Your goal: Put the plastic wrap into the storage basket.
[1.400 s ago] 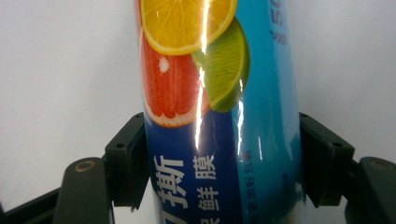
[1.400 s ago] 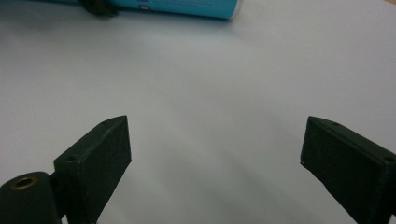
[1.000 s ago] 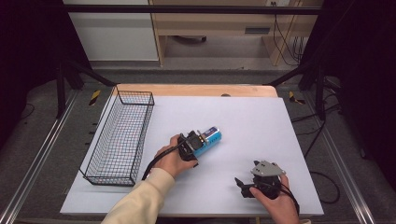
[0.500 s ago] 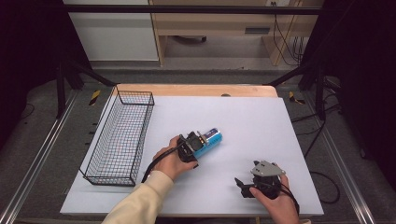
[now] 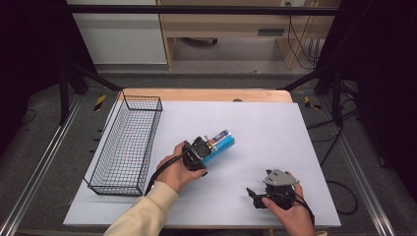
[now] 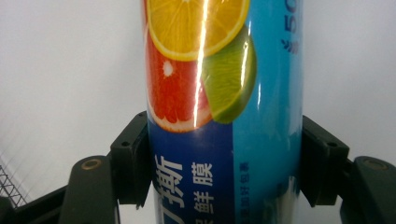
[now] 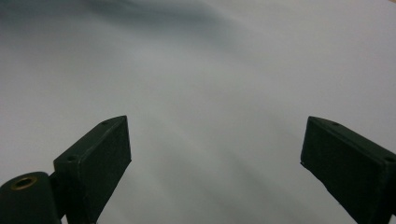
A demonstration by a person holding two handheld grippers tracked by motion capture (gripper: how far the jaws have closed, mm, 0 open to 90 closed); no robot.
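A blue drink can [image 5: 220, 145] printed with citrus slices lies lengthwise near the middle of the white tabletop [image 5: 260, 118], its top pointing to the far right. My left gripper [image 5: 207, 149] is shut on it. In the left gripper view both black pads press the sides of the can [image 6: 219, 84], with the left gripper [image 6: 224, 161] closed around its lower half. Whether the can rests on the table or hangs just above it I cannot tell. Near the table's front right my right gripper [image 5: 252, 193] stands open, and the right gripper [image 7: 215, 158] has bare table between its jaws.
A black wire basket [image 5: 123, 152] stands along the left side of the table, with nothing seen inside. A wooden strip [image 5: 206, 95] runs along the far edge. Metal rails border the table left and right.
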